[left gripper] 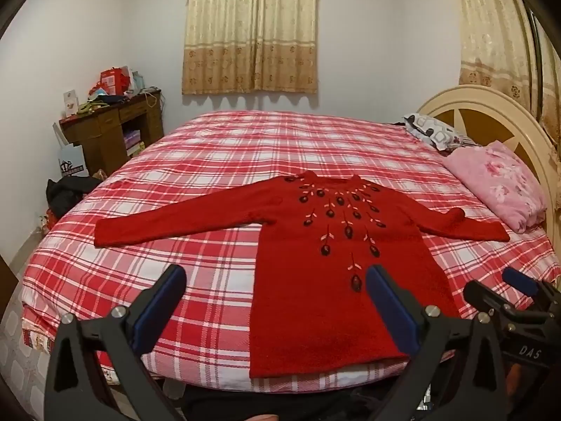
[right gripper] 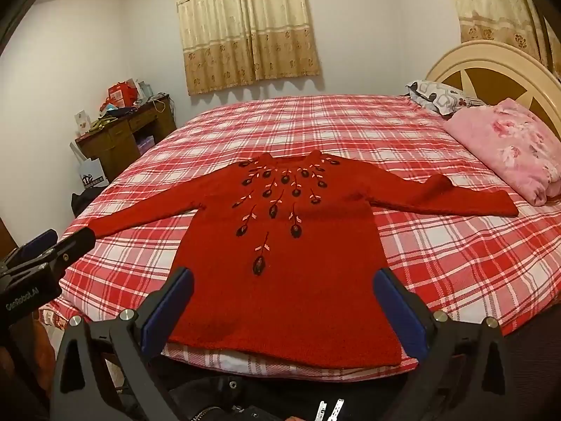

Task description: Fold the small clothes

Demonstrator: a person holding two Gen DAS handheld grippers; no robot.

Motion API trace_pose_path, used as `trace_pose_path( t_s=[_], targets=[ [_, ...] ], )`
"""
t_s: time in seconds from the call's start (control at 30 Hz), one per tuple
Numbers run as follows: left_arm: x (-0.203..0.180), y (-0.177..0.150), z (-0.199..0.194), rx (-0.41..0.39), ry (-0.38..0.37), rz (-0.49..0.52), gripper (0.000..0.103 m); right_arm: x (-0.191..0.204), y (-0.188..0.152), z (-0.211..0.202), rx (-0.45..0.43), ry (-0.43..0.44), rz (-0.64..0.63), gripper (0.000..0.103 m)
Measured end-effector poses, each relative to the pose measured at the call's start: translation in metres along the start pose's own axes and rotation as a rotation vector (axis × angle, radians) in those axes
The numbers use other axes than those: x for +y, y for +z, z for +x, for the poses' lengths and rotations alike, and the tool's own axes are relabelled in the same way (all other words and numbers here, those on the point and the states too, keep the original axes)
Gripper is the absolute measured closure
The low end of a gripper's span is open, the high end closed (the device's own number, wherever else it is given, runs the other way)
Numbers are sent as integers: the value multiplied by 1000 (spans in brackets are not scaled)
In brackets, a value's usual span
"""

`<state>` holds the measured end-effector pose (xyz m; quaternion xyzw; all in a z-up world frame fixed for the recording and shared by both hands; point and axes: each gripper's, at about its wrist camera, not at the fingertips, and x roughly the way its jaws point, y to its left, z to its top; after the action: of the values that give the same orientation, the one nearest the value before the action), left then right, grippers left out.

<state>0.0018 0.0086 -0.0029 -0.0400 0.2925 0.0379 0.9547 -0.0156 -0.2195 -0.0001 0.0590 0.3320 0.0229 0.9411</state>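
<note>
A small red knit sweater (left gripper: 326,280) with dark embroidered flowers lies flat, face up, on the plaid bed, both sleeves spread out sideways; it also shows in the right wrist view (right gripper: 280,280). Its hem lies at the near edge of the bed. My left gripper (left gripper: 277,273) is open and empty, held above the hem's left side. My right gripper (right gripper: 284,277) is open and empty, held above the middle of the hem. The right gripper also shows at the left wrist view's right edge (left gripper: 505,291), and the left gripper shows at the right wrist view's left edge (right gripper: 52,245).
The bed (left gripper: 210,161) has a red and white plaid cover. A folded pink floral blanket (left gripper: 498,182) and a patterned pillow (left gripper: 431,133) lie by the cream headboard (left gripper: 491,112) at right. A cluttered wooden desk (left gripper: 112,129) stands at the far left.
</note>
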Motion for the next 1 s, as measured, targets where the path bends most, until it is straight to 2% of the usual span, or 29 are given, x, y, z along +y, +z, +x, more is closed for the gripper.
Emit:
trace_pose_path(
  t_s=[1.0],
  targets=[
    [-4,-2,4,16,10,12,0,3,-4,8,41,27,6,1]
  ],
)
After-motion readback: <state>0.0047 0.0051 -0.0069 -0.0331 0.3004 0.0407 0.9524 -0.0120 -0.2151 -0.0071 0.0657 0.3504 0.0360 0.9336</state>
